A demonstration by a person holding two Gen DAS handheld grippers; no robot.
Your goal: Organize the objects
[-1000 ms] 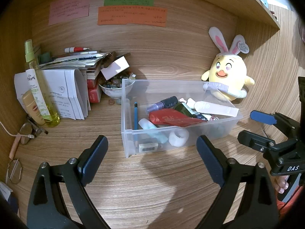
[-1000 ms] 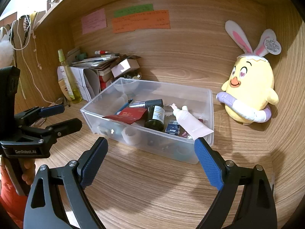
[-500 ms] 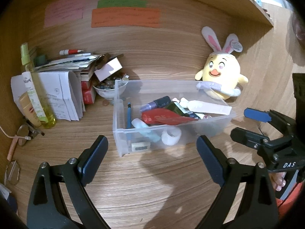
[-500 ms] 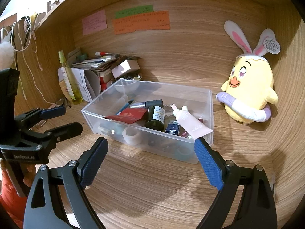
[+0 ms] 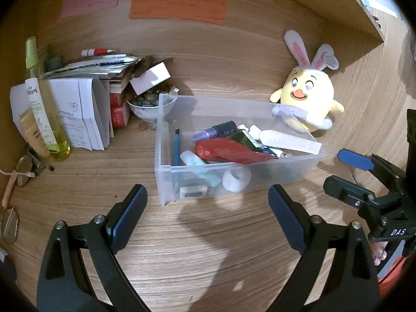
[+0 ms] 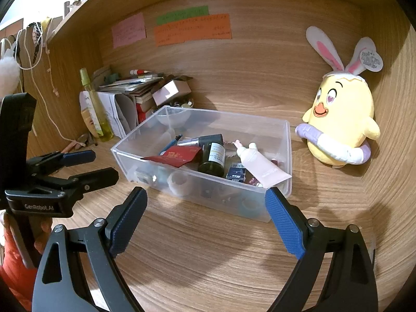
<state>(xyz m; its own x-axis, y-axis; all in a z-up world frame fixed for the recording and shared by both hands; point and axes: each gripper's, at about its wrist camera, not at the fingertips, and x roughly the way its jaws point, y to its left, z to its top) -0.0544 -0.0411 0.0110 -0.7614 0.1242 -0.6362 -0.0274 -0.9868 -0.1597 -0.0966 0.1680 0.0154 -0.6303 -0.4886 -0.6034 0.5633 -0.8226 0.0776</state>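
Since the earlier frame the left gripper (image 5: 208, 213) has drawn back a little from the clear plastic bin (image 5: 166, 156), which sits smaller and further right in its view; the right gripper (image 6: 205, 213) has barely shifted. Both pairs of jaws stand wide apart and hold nothing, each hovering over bare tabletop (image 5: 208, 247) just in front of the bin.

The bin stands on the tabletop with everything else arranged about it. Inside it lie a blue pen (image 5: 176, 148) along the left wall, a red pouch (image 5: 228, 152) across the middle, a dark green bottle (image 6: 212, 160), a purple-and-black tube (image 5: 215, 131), a pale pink tube (image 6: 262, 166) leaning against the right end, a roll of white tape (image 5: 238, 179) and a small eraser (image 5: 193, 192) at the front wall. Behind the bin's right end sits a yellow chick plush (image 6: 340, 122) with rabbit ears, near but apart from it. Behind its left corner a white bowl (image 5: 150, 108) of small stones is just beside the bin, and further left stand a stack of papers and booklets (image 5: 85, 109) and a tall yellow spray bottle (image 5: 41, 106). On the wall above are pink, green and orange notes (image 5: 179, 7).
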